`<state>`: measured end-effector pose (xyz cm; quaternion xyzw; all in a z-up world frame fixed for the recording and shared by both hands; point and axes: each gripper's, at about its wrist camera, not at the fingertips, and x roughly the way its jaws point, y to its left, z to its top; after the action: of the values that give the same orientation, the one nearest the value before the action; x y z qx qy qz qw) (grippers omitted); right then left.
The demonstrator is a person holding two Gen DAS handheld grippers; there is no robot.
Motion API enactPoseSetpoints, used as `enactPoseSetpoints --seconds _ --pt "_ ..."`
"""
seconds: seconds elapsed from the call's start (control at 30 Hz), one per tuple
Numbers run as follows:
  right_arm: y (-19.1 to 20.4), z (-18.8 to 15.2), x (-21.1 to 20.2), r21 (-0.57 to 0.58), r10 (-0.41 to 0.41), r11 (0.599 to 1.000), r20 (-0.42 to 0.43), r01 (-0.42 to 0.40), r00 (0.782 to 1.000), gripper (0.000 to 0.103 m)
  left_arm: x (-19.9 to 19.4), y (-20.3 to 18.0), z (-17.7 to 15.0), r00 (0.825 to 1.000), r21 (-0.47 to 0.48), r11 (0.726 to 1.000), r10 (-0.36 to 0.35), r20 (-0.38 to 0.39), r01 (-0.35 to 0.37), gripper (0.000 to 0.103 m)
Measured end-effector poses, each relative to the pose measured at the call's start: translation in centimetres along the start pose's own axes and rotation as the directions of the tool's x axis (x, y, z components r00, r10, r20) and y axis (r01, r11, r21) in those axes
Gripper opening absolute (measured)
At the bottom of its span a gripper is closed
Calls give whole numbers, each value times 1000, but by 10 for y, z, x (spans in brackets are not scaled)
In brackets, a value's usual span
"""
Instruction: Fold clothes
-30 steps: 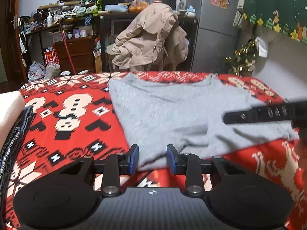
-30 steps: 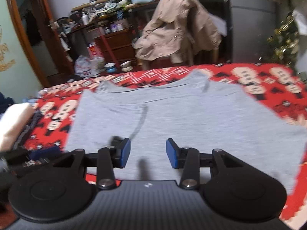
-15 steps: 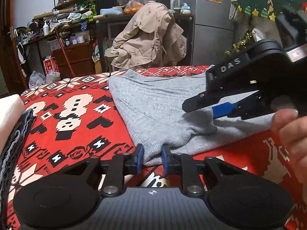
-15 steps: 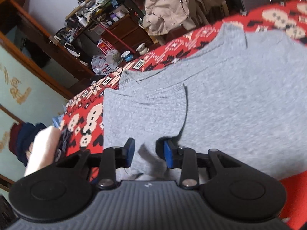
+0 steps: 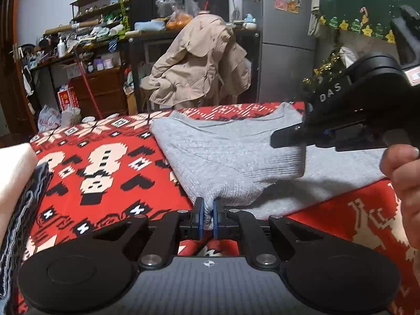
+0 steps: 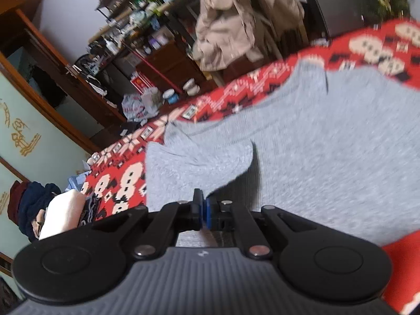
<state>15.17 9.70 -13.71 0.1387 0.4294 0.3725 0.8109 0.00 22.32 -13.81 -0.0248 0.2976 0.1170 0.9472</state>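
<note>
A grey knit top [image 5: 225,155] lies on a red patterned blanket [image 5: 105,162]; it also shows in the right wrist view [image 6: 328,144]. My left gripper [image 5: 207,216] is shut on the top's near left corner, with grey fabric bunched between its blue pads. My right gripper [image 6: 203,210] is shut on the edge of a raised, folded-over flap of the same top. From the left wrist view the right gripper [image 5: 286,137] comes in from the right, held by a hand, above the lifted flap.
A folded white and dark pile [image 5: 15,183] sits at the blanket's left edge, and it shows in the right wrist view [image 6: 65,210]. A beige coat [image 5: 199,65] hangs on a chair beyond the bed. Cluttered shelves [image 5: 92,42] and a fridge [image 5: 278,26] stand behind.
Both grippers went from open to shut on the grey top. The top's near left part has been lifted and drawn over the rest.
</note>
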Motion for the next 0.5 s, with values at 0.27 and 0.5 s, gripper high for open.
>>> enactPoseSetpoints --seconds 0.27,0.5 --pt "-1 -10 -7 -70 -108 992 11 108 994 3 13 -11 -8 998 67 998 -1 -55 4 9" --pt "-6 -15 -15 -106 -124 987 0 123 992 18 14 -11 -10 998 68 998 -2 -55 6 9"
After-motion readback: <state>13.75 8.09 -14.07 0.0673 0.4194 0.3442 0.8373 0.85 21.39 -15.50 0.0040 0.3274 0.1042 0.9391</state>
